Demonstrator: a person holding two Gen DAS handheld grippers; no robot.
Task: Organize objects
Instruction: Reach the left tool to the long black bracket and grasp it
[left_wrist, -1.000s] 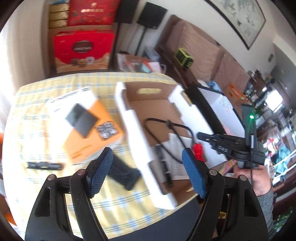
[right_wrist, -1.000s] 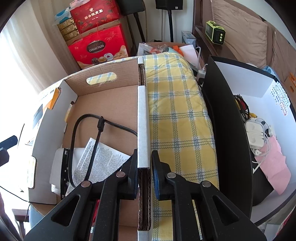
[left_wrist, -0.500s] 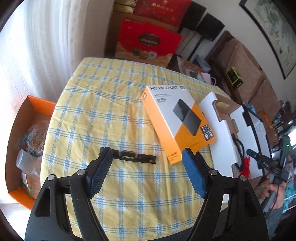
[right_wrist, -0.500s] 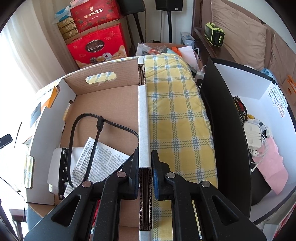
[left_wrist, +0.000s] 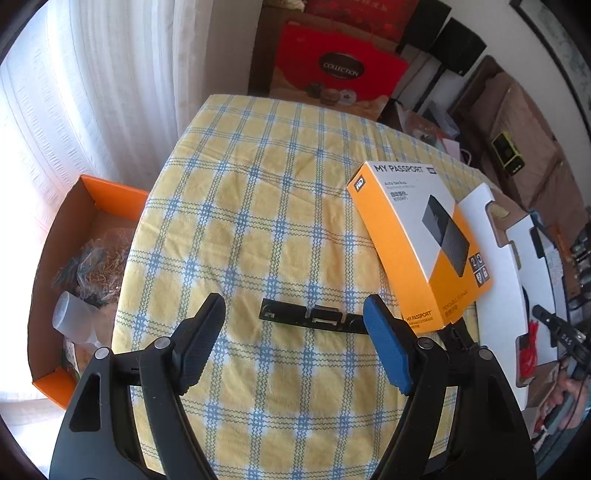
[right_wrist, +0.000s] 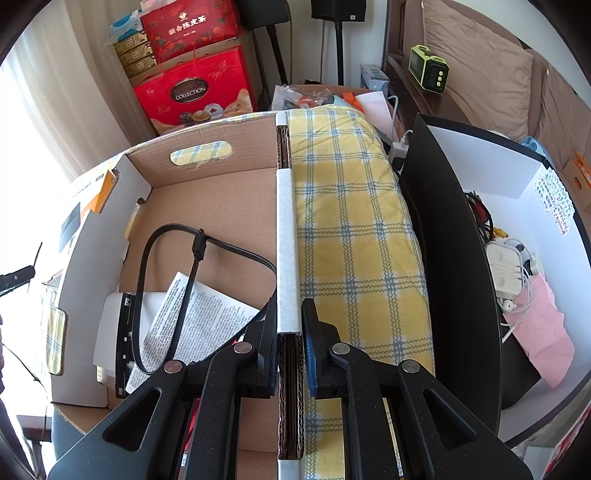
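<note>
A thin black bracket strip lies flat on the yellow checked tablecloth. My left gripper hangs open just above and in front of it, nothing between the blue pads. An orange and white hard-drive box lies to the right of the strip, against the white cardboard box. In the right wrist view my right gripper is shut on the cardboard box's right wall. Inside that box lie a black cable, a printed leaflet and a white sheet.
An orange open box with bags and a plastic cup sits off the table's left edge. A black-walled white bin with earphones and a pink cloth stands right of the table. Red gift boxes and a sofa are behind.
My left gripper swung left from above the cardboard box to the open cloth and now hovers lower over the black strip. The right gripper kept its grip and did not move.
</note>
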